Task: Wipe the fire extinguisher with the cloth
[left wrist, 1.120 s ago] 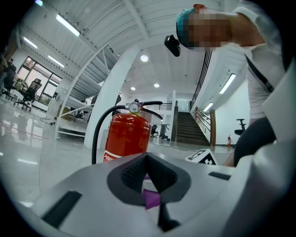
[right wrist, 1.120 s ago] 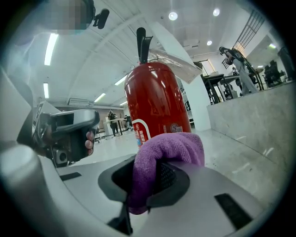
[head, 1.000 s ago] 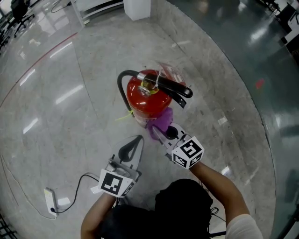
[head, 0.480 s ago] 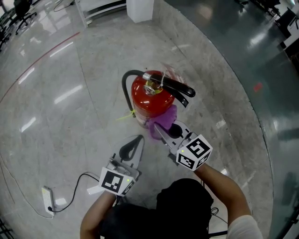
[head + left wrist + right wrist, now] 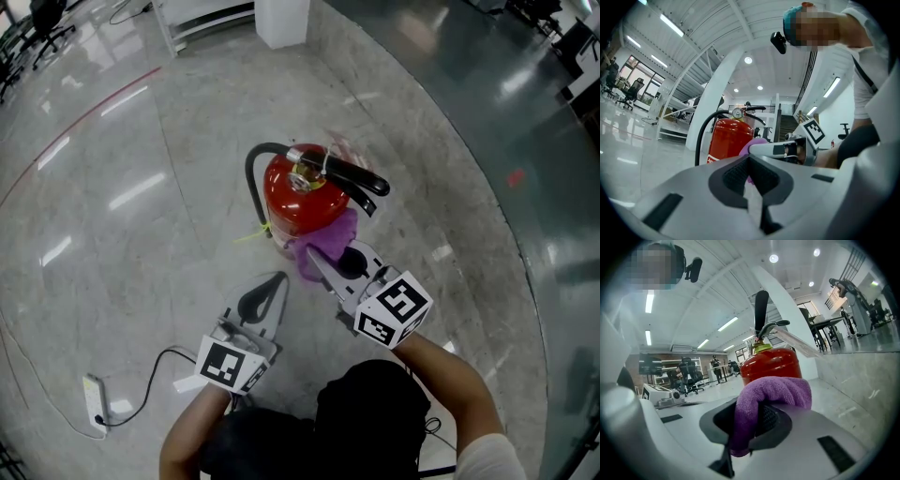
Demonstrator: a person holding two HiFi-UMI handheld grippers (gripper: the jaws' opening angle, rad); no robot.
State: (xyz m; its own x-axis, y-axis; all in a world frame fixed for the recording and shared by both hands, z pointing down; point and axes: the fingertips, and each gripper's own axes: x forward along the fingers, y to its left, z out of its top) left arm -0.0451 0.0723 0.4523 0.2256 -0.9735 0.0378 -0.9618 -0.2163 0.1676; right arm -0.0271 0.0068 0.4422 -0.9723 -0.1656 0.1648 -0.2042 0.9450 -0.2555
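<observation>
**Cloth at the near flank of the cylinder; left tongs idle**

Finding 1. The fire extinguisher [image 5: 300,199] stands upright on the polished floor [image 5: 141,187]. Its black hose [image 5: 250,178] loops off the far-left side and its lever handle [image 5: 354,175] points right.

Finding 2. My right gripper [image 5: 317,261] is pinching the purple cloth [image 5: 326,242]. In the right gripper view the fabric is bunched between the jaws and folded forward over their tips. I judge that fold is deliberate, so that cloth and not bare jaw meets the red paint. From overhead the cloth sits against the cylinder's near side, below the shoulder; actual contact looks likely but I cannot confirm it.

Finding 3. My left gripper [image 5: 279,279] is pressed together on nothing, well short of the extinguisher and low to its near left. I judge it is parked there to leave the wiping side free.

Finding 4. Pose: the right forearm reaches forward and slightly left, jaws aimed up at the cylinder. The left arm is tucked closer in, jaws pointing the same way.
</observation>
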